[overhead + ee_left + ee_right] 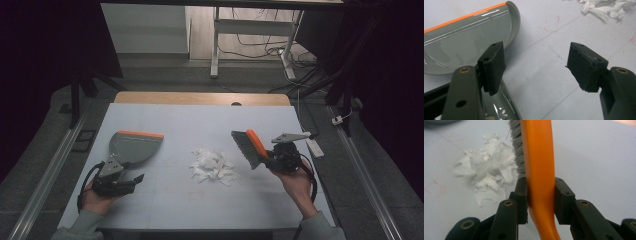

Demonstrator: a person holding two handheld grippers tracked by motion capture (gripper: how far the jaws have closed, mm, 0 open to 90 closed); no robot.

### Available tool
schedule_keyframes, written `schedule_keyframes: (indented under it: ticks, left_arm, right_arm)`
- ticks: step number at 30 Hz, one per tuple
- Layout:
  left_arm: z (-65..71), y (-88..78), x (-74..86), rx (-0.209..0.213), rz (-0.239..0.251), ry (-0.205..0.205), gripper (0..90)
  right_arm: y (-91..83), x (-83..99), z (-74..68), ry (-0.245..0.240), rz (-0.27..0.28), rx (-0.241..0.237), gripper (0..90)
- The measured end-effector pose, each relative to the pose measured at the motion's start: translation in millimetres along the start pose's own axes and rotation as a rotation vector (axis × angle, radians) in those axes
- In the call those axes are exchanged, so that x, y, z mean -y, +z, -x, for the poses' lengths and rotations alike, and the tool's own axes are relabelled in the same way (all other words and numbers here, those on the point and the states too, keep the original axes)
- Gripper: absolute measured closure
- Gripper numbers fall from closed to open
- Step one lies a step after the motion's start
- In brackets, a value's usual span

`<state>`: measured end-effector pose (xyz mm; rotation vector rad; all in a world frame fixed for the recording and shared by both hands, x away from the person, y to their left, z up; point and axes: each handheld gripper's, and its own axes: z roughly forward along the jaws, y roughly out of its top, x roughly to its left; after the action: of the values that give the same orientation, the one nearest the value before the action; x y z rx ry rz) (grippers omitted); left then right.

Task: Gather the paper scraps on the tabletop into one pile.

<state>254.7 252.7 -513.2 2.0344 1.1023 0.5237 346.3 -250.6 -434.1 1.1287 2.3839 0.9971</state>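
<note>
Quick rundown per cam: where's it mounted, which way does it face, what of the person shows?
High view: above the person's side, facing forward and down on the table; both forearms, left gripper, right gripper.
Left gripper view: on the left gripper, along its open jaws, dustpan beside them.
Right gripper view: on the right gripper, jaws clamped on the brush.
Shared: all three show the paper scraps.

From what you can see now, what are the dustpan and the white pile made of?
The dustpan looks like glossy grey moulded plastic with light streaks on it; its orange front lip may be rubber or plastic. The white pile looks like torn tissue or thin paper: matte, crumpled, with ragged edges.
</note>
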Motion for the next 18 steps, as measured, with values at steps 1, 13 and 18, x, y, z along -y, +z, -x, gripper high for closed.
schedule_keyframes:
  ticks: [1, 13, 18]
  left_arm:
    - [0.0, 0.0, 0.0, 0.0, 0.0, 0.0, 31.0]
    - [0.7, 0.4, -0.9, -0.004, 0.004, -0.001, 31.1]
    - [1.1, 0.5, -1.4, -0.005, 0.006, -0.001, 31.1]
  right_arm:
    - [-0.8, 3.2, 0.9, 0.0, 0.0, 0.003, 68.2]
    - [-13.8, 40.1, 11.8, -0.002, 0.046, 0.029, 68.2]
    - [-18.9, 54.2, 17.6, -0.002, 0.066, 0.032, 68.2]
